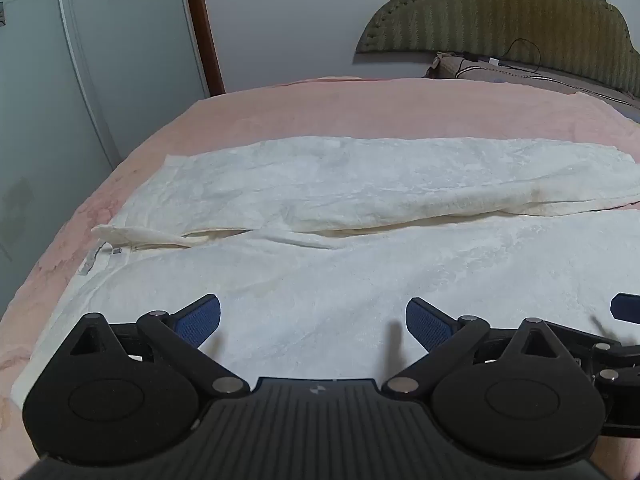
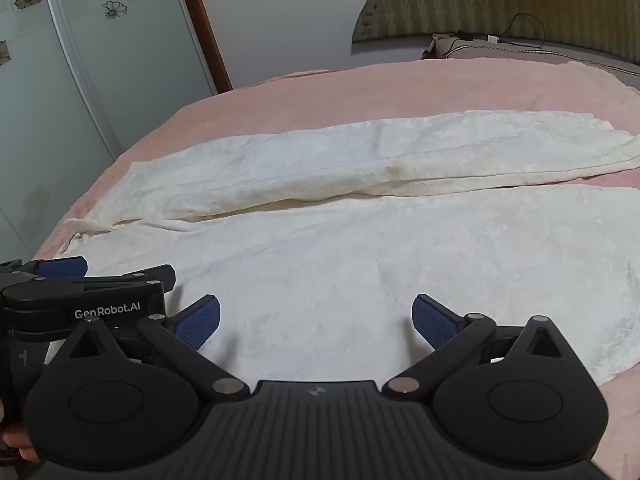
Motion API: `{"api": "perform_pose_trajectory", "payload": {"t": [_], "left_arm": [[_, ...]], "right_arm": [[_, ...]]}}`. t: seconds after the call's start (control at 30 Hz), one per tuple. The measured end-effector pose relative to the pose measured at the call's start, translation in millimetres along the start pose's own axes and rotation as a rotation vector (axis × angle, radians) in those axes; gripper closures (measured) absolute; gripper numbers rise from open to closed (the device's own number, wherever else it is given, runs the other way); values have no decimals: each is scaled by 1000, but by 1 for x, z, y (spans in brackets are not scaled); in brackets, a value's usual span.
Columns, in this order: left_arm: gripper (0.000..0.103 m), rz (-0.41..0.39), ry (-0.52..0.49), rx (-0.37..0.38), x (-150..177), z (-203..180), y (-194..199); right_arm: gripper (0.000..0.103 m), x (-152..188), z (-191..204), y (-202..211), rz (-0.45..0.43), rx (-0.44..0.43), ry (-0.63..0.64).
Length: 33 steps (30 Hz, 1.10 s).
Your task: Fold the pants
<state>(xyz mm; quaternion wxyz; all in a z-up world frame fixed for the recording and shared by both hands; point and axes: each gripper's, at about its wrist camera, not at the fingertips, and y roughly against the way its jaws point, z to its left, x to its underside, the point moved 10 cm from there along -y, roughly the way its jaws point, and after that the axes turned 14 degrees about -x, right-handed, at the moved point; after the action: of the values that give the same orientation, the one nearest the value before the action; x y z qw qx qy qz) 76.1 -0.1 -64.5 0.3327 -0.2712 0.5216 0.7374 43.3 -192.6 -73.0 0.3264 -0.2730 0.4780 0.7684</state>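
Grippers first: the left gripper [image 1: 313,322] hangs tilted down over the near part of the white pants [image 1: 360,248], its two blue-padded fingers [image 1: 200,320] spread wide with only cloth showing below the gap and nothing held between them. Just beside it, the right gripper [image 2: 316,322] is tilted down the same way, its blue pads [image 2: 434,326] equally far apart and gripping nothing. In the right wrist view the left gripper's black body sits at the lower left, marked with white lettering, and a bit of the person's hand [image 2: 16,440] shows at that edge.

Beneath both tools, the pants lie spread flat on a pink bedspread [image 1: 320,108]. Their two legs run side by side across the bed toward the right, the far leg's edge lapping a little over the near one. The waist end lies to the left, where a small flap of fabric [image 1: 136,236] is turned over beside a metal fastener.

Beyond the bed stand a green padded headboard [image 1: 500,12], a pillow [image 1: 480,70] with a dark cable across it, a pale wall, and a wardrobe [image 1: 80,60] with flower-patterned doors.
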Motion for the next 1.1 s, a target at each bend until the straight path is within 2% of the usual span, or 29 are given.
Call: {"api": "perform_pose_trajectory", "payload": {"t": [0.43, 0.93, 1.1], "left_arm": [[3, 22, 22, -7, 0, 2, -3], [2, 36, 18, -5, 3, 1, -7], [1, 32, -9, -43, 4, 1, -7]], "right_arm": [[0, 10, -4, -3, -1, -8, 1], [0, 5, -2, -8, 9, -5, 19], [0, 6, -4, -8, 9, -3, 13]]}}
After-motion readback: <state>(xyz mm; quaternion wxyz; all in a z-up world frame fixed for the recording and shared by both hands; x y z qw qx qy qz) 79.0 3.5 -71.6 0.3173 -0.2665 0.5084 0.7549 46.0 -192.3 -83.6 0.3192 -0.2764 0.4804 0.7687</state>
